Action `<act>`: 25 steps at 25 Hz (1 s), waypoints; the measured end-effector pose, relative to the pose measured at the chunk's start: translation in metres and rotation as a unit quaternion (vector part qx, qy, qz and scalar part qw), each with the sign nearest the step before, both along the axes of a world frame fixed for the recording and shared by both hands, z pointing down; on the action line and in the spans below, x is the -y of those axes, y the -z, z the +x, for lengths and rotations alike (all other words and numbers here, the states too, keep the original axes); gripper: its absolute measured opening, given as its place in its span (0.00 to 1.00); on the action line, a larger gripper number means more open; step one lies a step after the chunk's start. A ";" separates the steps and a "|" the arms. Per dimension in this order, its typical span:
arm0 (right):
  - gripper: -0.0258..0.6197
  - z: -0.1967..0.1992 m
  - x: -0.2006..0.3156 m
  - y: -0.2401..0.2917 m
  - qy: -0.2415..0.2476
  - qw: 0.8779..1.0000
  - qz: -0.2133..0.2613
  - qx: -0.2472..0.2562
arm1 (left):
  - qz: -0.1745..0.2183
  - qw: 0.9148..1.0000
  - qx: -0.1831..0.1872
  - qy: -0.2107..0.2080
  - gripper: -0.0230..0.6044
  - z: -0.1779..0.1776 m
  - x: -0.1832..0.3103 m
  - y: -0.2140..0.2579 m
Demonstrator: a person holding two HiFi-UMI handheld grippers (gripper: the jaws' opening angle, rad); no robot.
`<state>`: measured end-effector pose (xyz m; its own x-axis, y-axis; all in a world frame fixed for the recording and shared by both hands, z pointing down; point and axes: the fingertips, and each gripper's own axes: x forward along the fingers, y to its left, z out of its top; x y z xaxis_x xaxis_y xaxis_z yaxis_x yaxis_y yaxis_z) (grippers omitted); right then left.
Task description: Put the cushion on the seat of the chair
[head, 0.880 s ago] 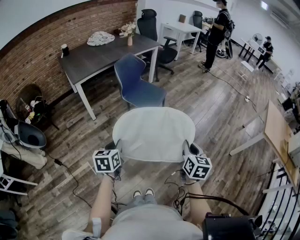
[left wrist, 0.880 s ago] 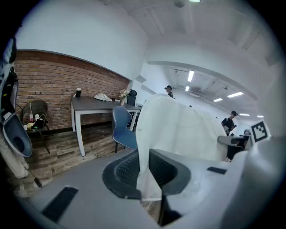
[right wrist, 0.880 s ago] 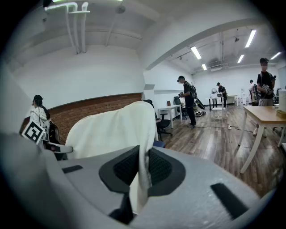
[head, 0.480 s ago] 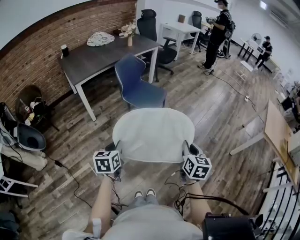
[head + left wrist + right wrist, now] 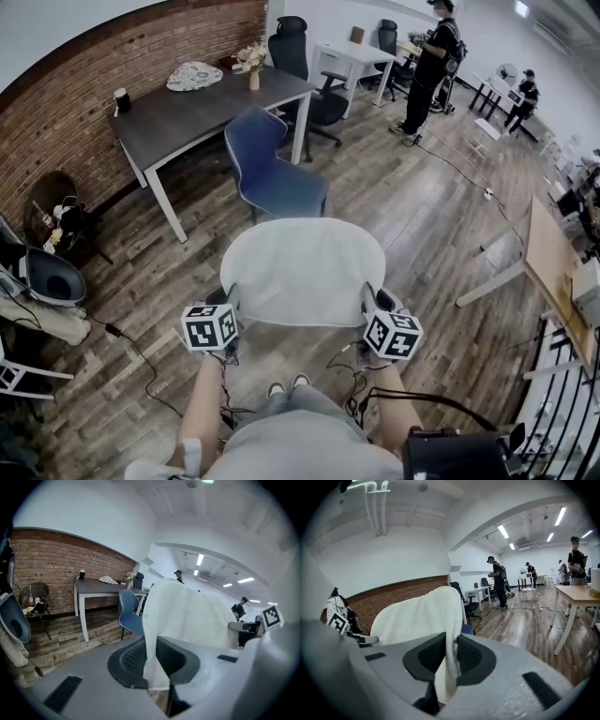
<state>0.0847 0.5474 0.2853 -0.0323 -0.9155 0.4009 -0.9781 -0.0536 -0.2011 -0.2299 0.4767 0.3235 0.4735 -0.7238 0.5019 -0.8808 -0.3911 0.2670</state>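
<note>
A white rounded cushion (image 5: pixel 305 270) hangs flat between my two grippers, above the wooden floor. My left gripper (image 5: pixel 225 302) is shut on its left near edge; in the left gripper view the white cloth (image 5: pixel 178 616) is pinched between the dark pads. My right gripper (image 5: pixel 373 302) is shut on the right near edge, where the cushion (image 5: pixel 417 616) folds into the jaws. A blue chair (image 5: pixel 272 169) stands just beyond the cushion, its seat facing me, next to a dark table (image 5: pixel 202 108).
A black office chair (image 5: pixel 314 84) and a white desk (image 5: pixel 361 56) stand behind the blue chair. Two people (image 5: pixel 427 56) stand at the back right. A wooden table (image 5: pixel 553 272) is at right, a basket and bags (image 5: pixel 52 225) at left. Cables lie on the floor.
The view has shifted slightly: the blue chair and table sit a little further left and up. The cushion stays held between both grippers.
</note>
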 end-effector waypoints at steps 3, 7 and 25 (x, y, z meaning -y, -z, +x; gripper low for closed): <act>0.13 0.006 0.005 -0.003 -0.007 1.000 -0.003 0.003 | -0.003 1.000 0.003 -0.010 0.10 0.006 0.007 -0.003; 0.13 0.014 0.021 -0.010 -0.014 1.000 -0.005 0.011 | -0.004 1.000 0.006 -0.016 0.11 0.012 0.025 -0.004; 0.13 0.085 0.187 -0.001 0.020 1.000 0.007 0.016 | 0.016 0.999 0.009 0.028 0.11 0.078 0.167 0.009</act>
<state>0.1692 0.3600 0.2866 -0.0815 -0.9188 0.3862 -0.9726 -0.0114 -0.2324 -0.1523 0.3102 0.3147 0.4232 -0.7645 0.4862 -0.9059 -0.3487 0.2401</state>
